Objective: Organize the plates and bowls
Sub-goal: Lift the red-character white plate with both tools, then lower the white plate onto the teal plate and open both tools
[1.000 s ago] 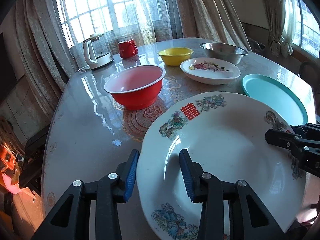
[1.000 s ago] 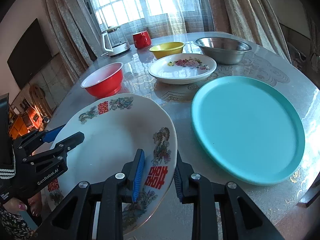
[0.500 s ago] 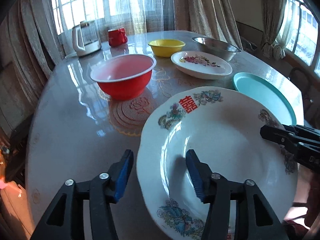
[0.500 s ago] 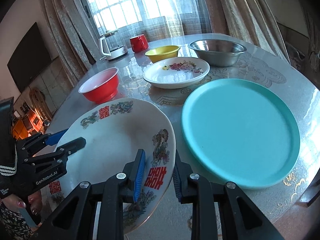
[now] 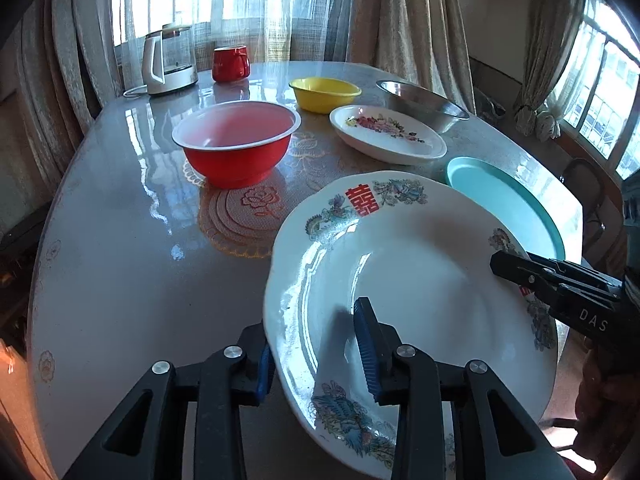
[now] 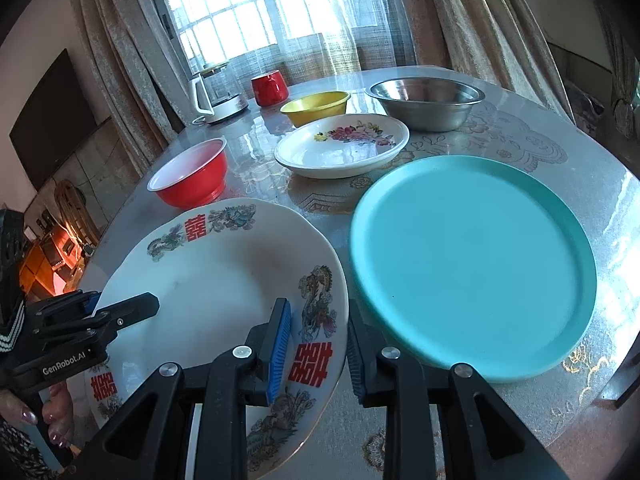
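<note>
A large white plate with red characters and dragon prints (image 5: 420,264) (image 6: 224,272) is held above the table by both grippers. My left gripper (image 5: 316,348) is shut on its near-left rim. My right gripper (image 6: 318,344) is shut on its right rim. A teal plate (image 6: 476,264) (image 5: 500,204) lies on the table right beside it. A small floral plate (image 6: 344,144) (image 5: 388,132), a red bowl (image 5: 236,140) (image 6: 190,172), a yellow bowl (image 5: 324,92) (image 6: 314,107) and a steel bowl (image 6: 424,100) (image 5: 424,104) stand farther back.
An electric kettle (image 5: 170,60) and a red mug (image 5: 230,63) stand at the far edge by the curtained window. The glossy table (image 5: 120,260) has bare surface at the left. A chair (image 5: 584,184) stands past the right edge.
The big plate has risen and shifted right toward the teal plate, carried by both grippers. The left gripper's fingers have closed in on the rim.
</note>
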